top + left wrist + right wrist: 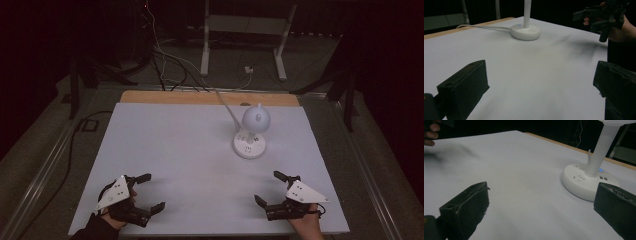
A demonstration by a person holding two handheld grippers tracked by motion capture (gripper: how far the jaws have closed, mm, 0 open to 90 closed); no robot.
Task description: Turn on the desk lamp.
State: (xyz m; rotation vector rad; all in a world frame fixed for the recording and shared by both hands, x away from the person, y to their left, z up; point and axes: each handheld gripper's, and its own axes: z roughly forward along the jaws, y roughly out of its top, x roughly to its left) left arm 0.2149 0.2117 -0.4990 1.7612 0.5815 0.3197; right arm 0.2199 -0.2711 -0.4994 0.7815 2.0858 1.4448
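A white desk lamp (256, 118) with a round base (249, 144) full of sockets stands right of the table's middle. Its base (525, 31) lies far ahead in the left gripper view and closer, at the right, base (589, 181), in the right gripper view. My left gripper (152, 192) rests near the front left edge, open, with nothing between its jaws. At the front right my right gripper (269, 187) is open too and holds nothing. In their own views the left gripper (541, 82) and right gripper (541, 205) frame bare white tabletop.
The white table top (180, 150) has a wooden strip (165, 97) along its far edge. The lamp's cord (223, 102) runs off the back. A white metal stand (245, 30) and loose cables (165, 60) lie on the floor behind.
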